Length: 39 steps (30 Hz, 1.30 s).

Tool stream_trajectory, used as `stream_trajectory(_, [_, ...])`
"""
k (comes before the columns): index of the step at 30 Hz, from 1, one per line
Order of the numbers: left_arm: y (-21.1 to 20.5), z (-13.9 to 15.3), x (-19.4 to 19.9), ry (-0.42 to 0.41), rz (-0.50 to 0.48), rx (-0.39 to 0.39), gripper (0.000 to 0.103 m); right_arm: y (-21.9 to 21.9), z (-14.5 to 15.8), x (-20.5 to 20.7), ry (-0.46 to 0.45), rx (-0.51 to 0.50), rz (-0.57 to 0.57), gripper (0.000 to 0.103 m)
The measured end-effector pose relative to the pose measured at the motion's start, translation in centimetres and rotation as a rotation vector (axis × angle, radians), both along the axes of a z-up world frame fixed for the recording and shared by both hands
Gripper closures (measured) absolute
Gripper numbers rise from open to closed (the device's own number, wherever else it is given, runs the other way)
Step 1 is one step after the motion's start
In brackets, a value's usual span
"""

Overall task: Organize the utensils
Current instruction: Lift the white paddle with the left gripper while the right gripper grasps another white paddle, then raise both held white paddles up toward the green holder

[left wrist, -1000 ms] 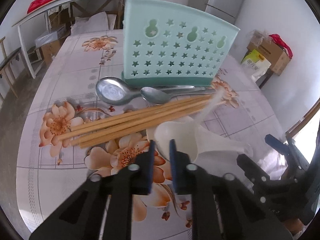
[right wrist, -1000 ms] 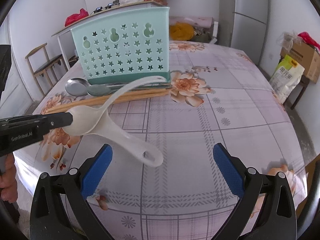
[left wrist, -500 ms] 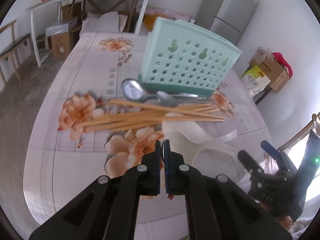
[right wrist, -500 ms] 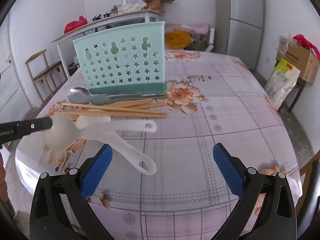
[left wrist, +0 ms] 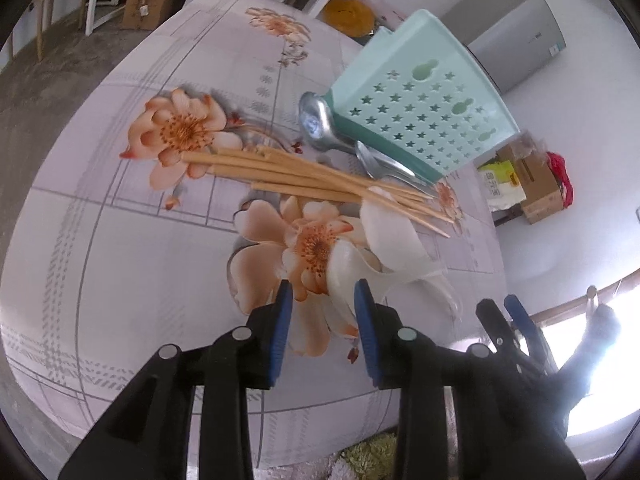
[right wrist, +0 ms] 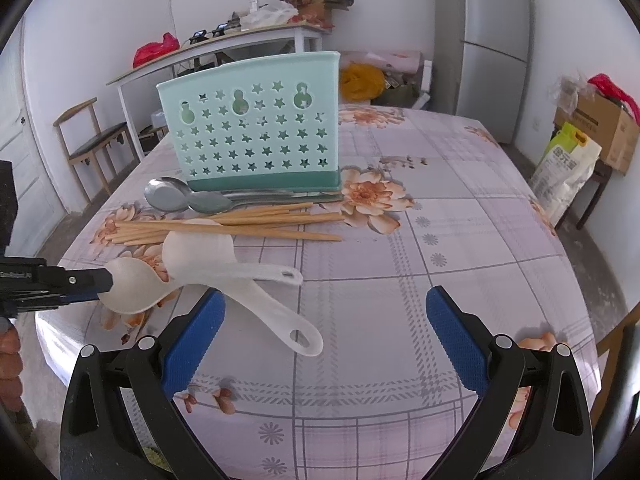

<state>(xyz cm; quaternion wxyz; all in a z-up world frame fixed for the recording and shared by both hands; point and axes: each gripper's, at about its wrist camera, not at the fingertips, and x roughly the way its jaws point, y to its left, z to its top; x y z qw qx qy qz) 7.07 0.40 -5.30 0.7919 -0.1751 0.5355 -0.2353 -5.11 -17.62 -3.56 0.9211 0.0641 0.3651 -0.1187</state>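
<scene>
My left gripper (left wrist: 323, 294) hovers low over the flowered tablecloth with its jaws opening. The bowl of a white plastic spoon (left wrist: 344, 270) lies between its pads; the left pad stands off it. In the right wrist view that spoon (right wrist: 128, 292) rests on the table, its handle crossing a second white scoop (right wrist: 196, 250). Wooden chopsticks (right wrist: 240, 224) and two metal spoons (right wrist: 168, 194) lie in front of the mint star-holed utensil holder (right wrist: 256, 136). Near the table's front edge my right gripper (right wrist: 325, 300) is open and holds nothing.
The table's rounded edge (right wrist: 72, 248) curves close on the left, where a person's hand (right wrist: 8, 360) shows. A wooden chair (right wrist: 92, 140), a side table (right wrist: 224, 52), a fridge (right wrist: 492, 48) and cardboard boxes (right wrist: 600, 128) stand around the room.
The left gripper held the white spoon raised and shut; it swung the spoon down onto the table, rolled, and its jaws have parted. The right gripper stayed put.
</scene>
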Motion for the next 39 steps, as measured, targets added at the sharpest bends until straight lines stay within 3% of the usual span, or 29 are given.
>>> stream_trajectory(5, [0.0,-0.6,0.7,-0.006,0.024,-0.037,0.075,0.0,0.7,-0.2,-0.026,-0.015,-0.002,0.007])
stream_trajectory(7, [-0.2,-0.9,1.0,-0.002,0.027,-0.040,0.094,-0.3,1.4,-0.3,-0.051,-0.021,-0.003,0.007])
stream_trajectory(8, [-0.3,-1.1,1.1,0.008,0.024,-0.044,0.098,-0.5,1.8,-0.3,-0.062,-0.022,0.002,0.007])
stream_trajectory(11, [0.5,-1.1,1.3,0.013,0.016,-0.061,0.100,-1.3,3.2,0.1,-0.087,-0.014,0.052,0.009])
stream_trajectory(13, [1.5,-0.8,1.3,-0.001,0.006,-0.050,0.100,-2.3,3.9,1.0,-0.082,0.079,0.131,0.012])
stream_trajectory(17, [3.2,-0.7,1.5,0.016,-0.042,-0.035,0.100,-3.5,3.5,4.3,0.016,0.295,0.283,0.025])
stream_trajectory(20, [4.3,-0.7,1.3,0.018,-0.052,-0.021,0.100,-3.0,1.7,7.1,0.129,0.362,0.341,0.045])
stream_trajectory(24, [5.6,-0.7,1.1,0.012,-0.047,-0.027,0.100,-2.2,-1.4,10.5,0.268,0.467,0.375,0.063])
stream_trajectory(28, [6.0,-0.8,0.9,0.004,-0.054,-0.028,0.100,-1.0,-2.7,11.8,0.337,0.482,0.389,0.069])
stream_trajectory(39, [7.1,-1.0,1.1,-0.007,-0.069,-0.039,0.100,1.0,-3.2,14.0,0.369,0.414,0.376,0.074])
